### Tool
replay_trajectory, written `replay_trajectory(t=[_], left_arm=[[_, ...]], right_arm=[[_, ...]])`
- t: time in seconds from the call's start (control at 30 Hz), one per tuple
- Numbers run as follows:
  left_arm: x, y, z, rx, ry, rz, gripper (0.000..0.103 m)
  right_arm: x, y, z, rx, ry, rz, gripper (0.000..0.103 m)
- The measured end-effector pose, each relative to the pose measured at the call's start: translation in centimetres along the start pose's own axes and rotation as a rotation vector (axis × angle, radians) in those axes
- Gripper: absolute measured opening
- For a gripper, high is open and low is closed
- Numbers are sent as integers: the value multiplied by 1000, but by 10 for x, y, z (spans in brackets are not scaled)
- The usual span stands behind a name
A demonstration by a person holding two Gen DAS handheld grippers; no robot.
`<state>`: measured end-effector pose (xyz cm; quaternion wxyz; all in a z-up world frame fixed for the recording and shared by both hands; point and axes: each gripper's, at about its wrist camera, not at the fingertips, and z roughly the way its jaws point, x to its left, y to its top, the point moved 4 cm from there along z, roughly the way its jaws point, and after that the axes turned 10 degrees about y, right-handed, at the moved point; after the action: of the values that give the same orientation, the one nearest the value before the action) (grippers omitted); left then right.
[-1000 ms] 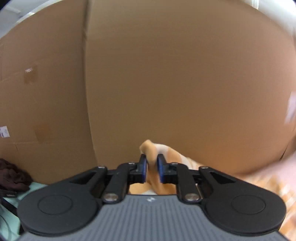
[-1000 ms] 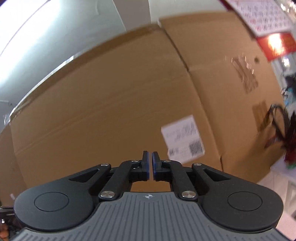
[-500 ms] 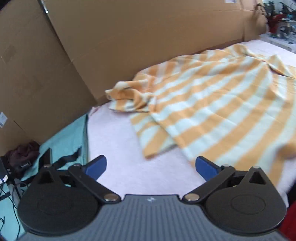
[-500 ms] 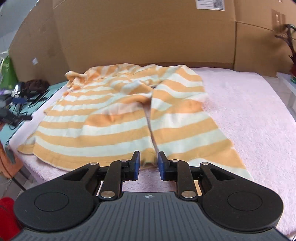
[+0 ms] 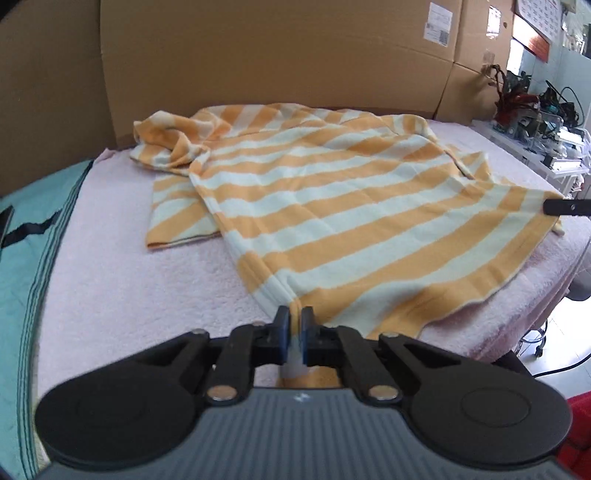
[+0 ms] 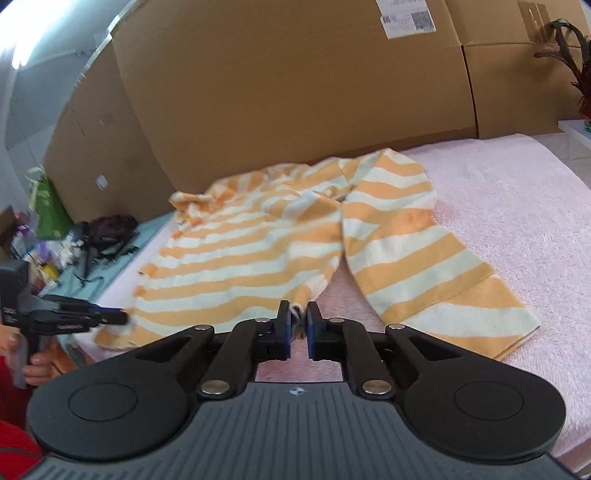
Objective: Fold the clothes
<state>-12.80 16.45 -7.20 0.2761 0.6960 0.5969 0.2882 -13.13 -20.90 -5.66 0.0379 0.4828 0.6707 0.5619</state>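
1. A bed surface covered by a pale pink fleecy blanket point(image 5: 122, 295) is observed, backed by brown cardboard panels.
2. An orange-and-white striped knitted garment point(image 5: 332, 206) is laid spread on it, one sleeve bunched at the far left corner.
3. A teal sheet point(image 5: 26, 258) is seen alongside.

Setting, as I found it: an improvised recording corner in a workroom or storeroom, not a lived-in bedroom.
- Backdrop: tall flattened cardboard boxes point(image 6: 295, 92) stood as a wall behind my work surface, one bearing a white shipping label point(image 6: 408, 18).
- Surface: a table draped in a pink fleece blanket point(image 5: 122, 295), with a teal cloth point(image 5: 26, 258) beside it.
- Right side: a white shelf point(image 5: 532, 147) crowded with cables and gadgets; a calendar point(image 5: 539, 14) hung above.
- Left side: a cluttered bench with a dark bag point(image 6: 110, 230) and a green bag point(image 6: 50, 210).
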Motion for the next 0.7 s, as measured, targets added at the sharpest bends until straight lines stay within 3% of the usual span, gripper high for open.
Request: replay_trajectory(t=[0.07, 0.17, 0.23, 0.37, 0.4, 0.43, 0.47, 0.5, 0.57, 0.63, 0.67, 0.7], left_arm=[[1, -3, -19, -27, -41, 3, 0], [8, -10, -44, -56, -55, 26, 0], [12, -16, -51, -49, -45, 46, 5], [17, -31, -38, 47, 17, 111, 5], [19, -33, -36, 60, 43, 125, 9], [24, -31, -38, 51, 71, 126, 30], [29, -29, -40, 42, 100, 126, 39], [33, -26, -44, 25, 129, 127, 57], [42, -9, -59, -66, 182, 124, 59], [44, 17, -66, -152, 170, 98, 60], [42, 30, -63, -184, 155, 93, 61], [35, 45, -57, -216, 143, 94, 67]], right_arm=[[16, -3, -28, -15, 64, 0, 9], [32, -21, -52, 47, 83, -22, 9], [35, -40, -52, 133, 66, -27, 9], [35, -77, -23, 363, 48, -56, 9], [37, -78, -18, 394, 35, -77, 10], [38, -79, -13, 425, 22, -98, 11], [39, -77, -10, 443, 15, -120, 15], [42, -66, -13, 408, 28, -145, 16], [45, -35, -22, 274, 68, -176, 20], [36, 4, -24, 63, 48, -158, 48], [25, 18, -15, 9, -49, -150, 65], [14, 31, -6, -46, -146, -143, 66]])
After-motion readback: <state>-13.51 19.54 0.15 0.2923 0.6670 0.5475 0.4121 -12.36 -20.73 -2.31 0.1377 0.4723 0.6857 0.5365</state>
